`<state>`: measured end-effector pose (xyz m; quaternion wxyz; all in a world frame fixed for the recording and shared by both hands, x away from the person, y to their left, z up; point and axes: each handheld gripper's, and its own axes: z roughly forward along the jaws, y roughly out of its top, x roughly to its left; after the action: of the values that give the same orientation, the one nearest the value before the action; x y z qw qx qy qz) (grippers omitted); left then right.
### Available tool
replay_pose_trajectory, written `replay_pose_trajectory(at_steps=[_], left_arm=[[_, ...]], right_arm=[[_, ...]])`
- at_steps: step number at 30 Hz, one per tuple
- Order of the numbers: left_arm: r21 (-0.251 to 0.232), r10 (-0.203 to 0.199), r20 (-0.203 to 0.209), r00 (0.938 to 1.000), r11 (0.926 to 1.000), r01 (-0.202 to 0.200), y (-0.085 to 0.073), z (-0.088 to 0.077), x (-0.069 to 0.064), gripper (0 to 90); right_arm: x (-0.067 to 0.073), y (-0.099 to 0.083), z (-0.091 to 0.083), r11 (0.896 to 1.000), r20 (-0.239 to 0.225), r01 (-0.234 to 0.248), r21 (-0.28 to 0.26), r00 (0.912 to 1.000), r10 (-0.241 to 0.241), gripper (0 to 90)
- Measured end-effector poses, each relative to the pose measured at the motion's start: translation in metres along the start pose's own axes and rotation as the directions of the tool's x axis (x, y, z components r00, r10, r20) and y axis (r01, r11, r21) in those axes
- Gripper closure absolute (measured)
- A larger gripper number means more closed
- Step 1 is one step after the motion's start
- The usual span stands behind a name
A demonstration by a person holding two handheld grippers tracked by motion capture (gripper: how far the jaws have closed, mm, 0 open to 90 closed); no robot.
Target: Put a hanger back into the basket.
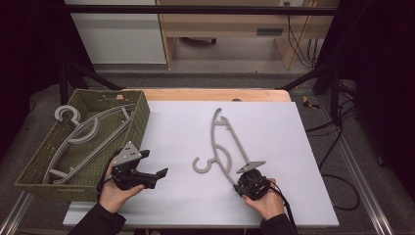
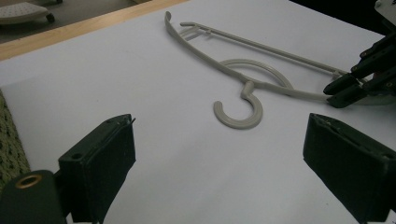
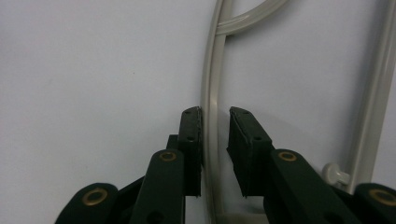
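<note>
grey hanger (image 3: pixel 214 88) arm sits btwn right hand-held gripper (image 3: pixel 215 122) jaws, left pad touching.

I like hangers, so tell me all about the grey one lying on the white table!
The hanger is pale grey and looks like plastic. It has an open round hook, a curved shoulder arm, a straight bar and a half ring near the neck. It lies flat on the white table top, hook pointing toward the person's left. The right gripper has its jaws set either side of the curved arm near one end, one pad touching it, a small gap at the other.
</note>
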<state>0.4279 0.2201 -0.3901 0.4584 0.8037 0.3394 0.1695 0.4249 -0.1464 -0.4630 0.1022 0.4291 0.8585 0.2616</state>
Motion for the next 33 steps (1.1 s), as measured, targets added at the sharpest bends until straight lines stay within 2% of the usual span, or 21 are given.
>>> replay_pose_trajectory(at_steps=[1,2,3,10,12,13,15,16,19,21,25,26,27,29,30,33], left_arm=[[0.004,0.001,0.001,1.0,1.0,-0.001,0.0,0.001,-0.001,9.1],[0.005,0.003,0.001,1.0,1.0,-0.003,-0.001,0.001,-0.001,9.1],[0.006,0.004,0.001,1.0,1.0,-0.004,-0.001,0.002,-0.001,9.1],[0.009,0.003,0.002,1.0,1.0,-0.003,-0.001,0.003,-0.001,9.1],[0.011,0.005,0.003,1.0,0.9999,-0.005,-0.002,0.003,-0.001,9.1],[0.013,0.006,0.003,1.0,0.9999,-0.006,-0.002,0.004,-0.001,9.1],[0.012,0.006,0.003,1.0,0.9999,-0.006,-0.002,0.004,-0.001,9.1],[0.011,0.006,0.003,1.0,0.9999,-0.006,-0.002,0.003,-0.001,9.1],[0.004,0.008,0.006,0.9999,1.0,-0.008,-0.001,0.002,-0.001,9.1],[0.006,0.013,0.009,0.9999,0.9999,-0.013,-0.001,0.002,-0.002,9.0],[0.008,0.024,0.016,0.9996,0.9997,-0.024,-0.001,0.003,-0.002,8.9],[0.008,0.03,0.017,0.9994,0.9995,-0.03,-0.001,0.003,-0.002,8.8],[0.008,0.034,0.016,0.9993,0.9994,-0.034,0.0,0.002,-0.003,8.7],[0.009,0.049,0.019,0.9986,0.9987,-0.05,0.001,0.001,-0.004,8.6],[0.006,0.057,0.023,0.9981,0.9984,-0.057,0.002,0.0,-0.004,8.6],[0.004,0.081,0.031,0.9962,0.9967,-0.081,0.004,-0.003,-0.006,8.5]], right_arm=[[0.005,0.005,0.001,0.999,0.023,-0.005,0.036,0.9997,0.004,77.7],[0.005,0.006,0.001,0.999,0.022,-0.007,0.042,0.9997,0.006,79.0],[0.004,0.007,0.001,0.999,0.023,0.019,0.05,0.9995,-0.02,80.7],[0.004,0.01,0.001,0.998,0.016,0.01,0.069,0.9998,-0.011,82.8],[0.001,0.009,0.001,0.998,0.007,0.015,0.061,0.9999,-0.016,83.0],[0.002,0.009,0.0,0.998,-0.004,-0.013,0.062,0.9999,0.013,83.0],[-0.001,0.009,0.0,0.999,-0.021,-0.004,0.039,0.9998,0.005,83.0],[-0.001,0.009,-0.002,0.999,-0.029,-0.022,0.032,0.9993,0.023,83.1],[-0.003,0.01,-0.007,0.999,-0.072,-0.037,-0.009,0.9968,0.036,83.1],[-0.004,0.011,-0.011,0.999,-0.082,-0.032,-0.028,0.9962,0.03,83.2],[-0.007,0.012,-0.02,0.998,-0.142,-0.027,-0.064,0.9896,0.017,83.1],[-0.007,0.013,-0.022,0.997,-0.146,-0.032,-0.07,0.9891,0.022,83.1],[-0.009,0.013,-0.025,0.997,-0.168,-0.004,-0.082,0.9858,-0.009,83.1],[-0.009,0.014,-0.031,0.996,-0.192,0.005,-0.093,0.9811,-0.023,83.1],[-0.01,0.015,-0.035,0.995,-0.208,0.017,-0.102,0.9775,-0.038,83.1],[-0.013,0.017,-0.045,0.989,-0.27,0.056,-0.133,0.9586,-0.091,83.0]])
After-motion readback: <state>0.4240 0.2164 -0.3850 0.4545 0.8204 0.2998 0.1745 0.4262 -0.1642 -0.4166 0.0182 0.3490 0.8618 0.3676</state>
